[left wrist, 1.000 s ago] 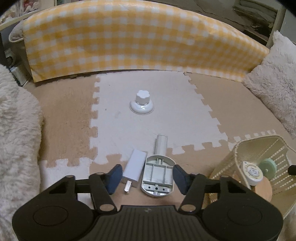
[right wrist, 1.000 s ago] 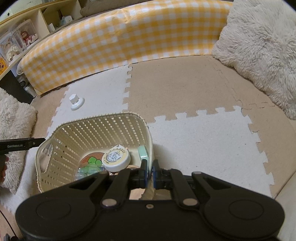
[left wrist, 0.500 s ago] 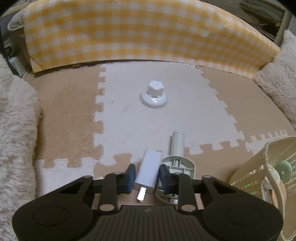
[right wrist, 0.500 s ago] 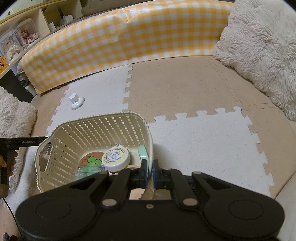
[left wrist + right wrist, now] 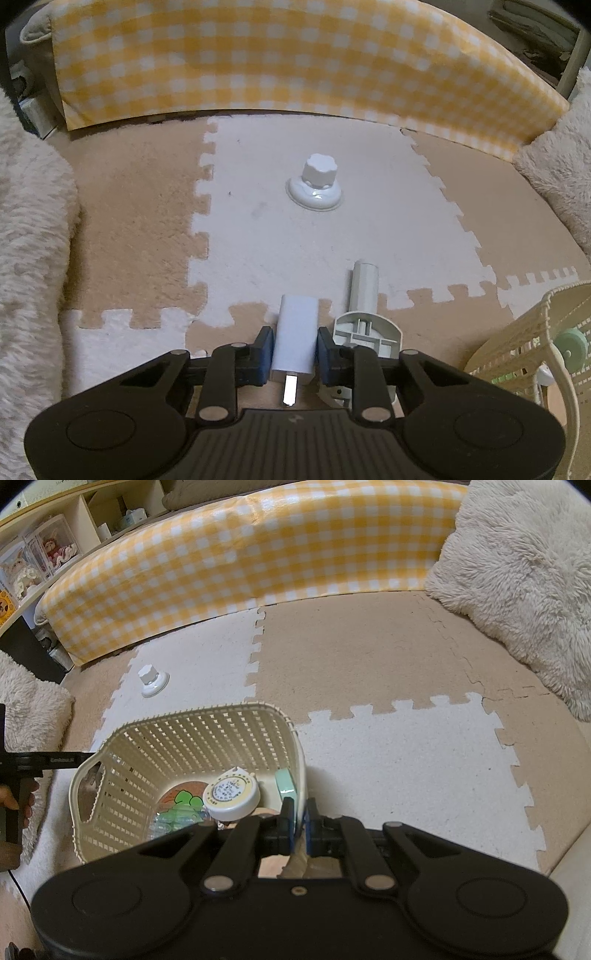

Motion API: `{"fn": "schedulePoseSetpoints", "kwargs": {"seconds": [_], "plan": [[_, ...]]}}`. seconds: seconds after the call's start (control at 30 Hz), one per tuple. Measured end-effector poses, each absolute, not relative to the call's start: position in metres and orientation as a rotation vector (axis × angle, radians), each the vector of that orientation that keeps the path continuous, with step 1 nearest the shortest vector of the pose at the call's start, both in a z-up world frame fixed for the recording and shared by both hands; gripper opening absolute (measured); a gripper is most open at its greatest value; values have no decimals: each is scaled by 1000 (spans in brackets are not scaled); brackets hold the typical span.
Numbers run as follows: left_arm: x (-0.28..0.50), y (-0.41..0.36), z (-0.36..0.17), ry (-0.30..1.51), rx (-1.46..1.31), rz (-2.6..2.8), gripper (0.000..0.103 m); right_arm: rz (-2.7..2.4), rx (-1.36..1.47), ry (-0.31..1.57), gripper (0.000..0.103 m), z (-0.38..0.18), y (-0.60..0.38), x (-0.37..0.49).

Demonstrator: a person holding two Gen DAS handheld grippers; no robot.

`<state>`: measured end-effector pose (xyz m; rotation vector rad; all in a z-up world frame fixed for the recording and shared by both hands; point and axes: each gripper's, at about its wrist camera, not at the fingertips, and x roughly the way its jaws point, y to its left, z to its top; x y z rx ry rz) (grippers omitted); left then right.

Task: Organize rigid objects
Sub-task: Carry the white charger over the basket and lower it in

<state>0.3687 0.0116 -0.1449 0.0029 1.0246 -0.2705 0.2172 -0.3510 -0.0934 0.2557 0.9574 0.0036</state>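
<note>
A second ago the left tool (image 5: 294, 350) stood wide open over both the white charger and the grey bracket; now its blue pads (image 5: 264, 349) have closed onto the sides of the white charger (image 5: 296, 338), which lies on the floor mat (image 5: 258, 243) with its metal prong pointing back toward the camera. The view has also dropped closer to the mat. The right tool (image 5: 299, 821) has not changed: its jaws are pinched together on the near rim of the cream basket (image 5: 192, 746).

Just right of the charger, touching or nearly touching the tool's right finger, lies the grey bracket (image 5: 364, 321) with its tube pointing away. Farther out on the white tile stands one white suction knob (image 5: 314, 182), well apart from the rest. The basket sits at the mat's right side; inside it are one round tape measure (image 5: 232, 794), one mint green piece (image 5: 286, 782) against the wall, one orange disc with a green print (image 5: 183, 795), and some clear plastic that is hard to make out. Beyond the mat runs a yellow checked cushion (image 5: 295, 62), with fluffy cream pillows (image 5: 517, 590) at the sides. A person's hand (image 5: 14, 801) shows at the left edge of the right wrist view.
</note>
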Motion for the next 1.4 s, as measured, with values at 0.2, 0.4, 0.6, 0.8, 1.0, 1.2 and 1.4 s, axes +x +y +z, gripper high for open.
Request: {"fn": "schedulePoseSetpoints", "kwargs": {"seconds": [0.2,0.4,0.6,0.8,1.0,1.2,1.4], "plan": [[367,13,-139,1015,-28,-249,26,4,257,957,6,-93,-350,217],[358,9,-105,954,-45,-251,26,4,260,957,6,-94,-350,217],[337,-14,-63,888,-61,-360,26,6,263,958,6,-94,-350,218],[312,-51,-43,863,-48,-519,26,6,265,958,6,-94,-350,218],[294,-84,-44,886,-28,-652,26,6,263,958,6,-93,-351,217],[286,-114,-72,951,105,-737,26,6,264,958,6,-93,-351,217],[280,-132,-91,916,302,-737,26,6,264,958,6,-94,-351,217]]}}
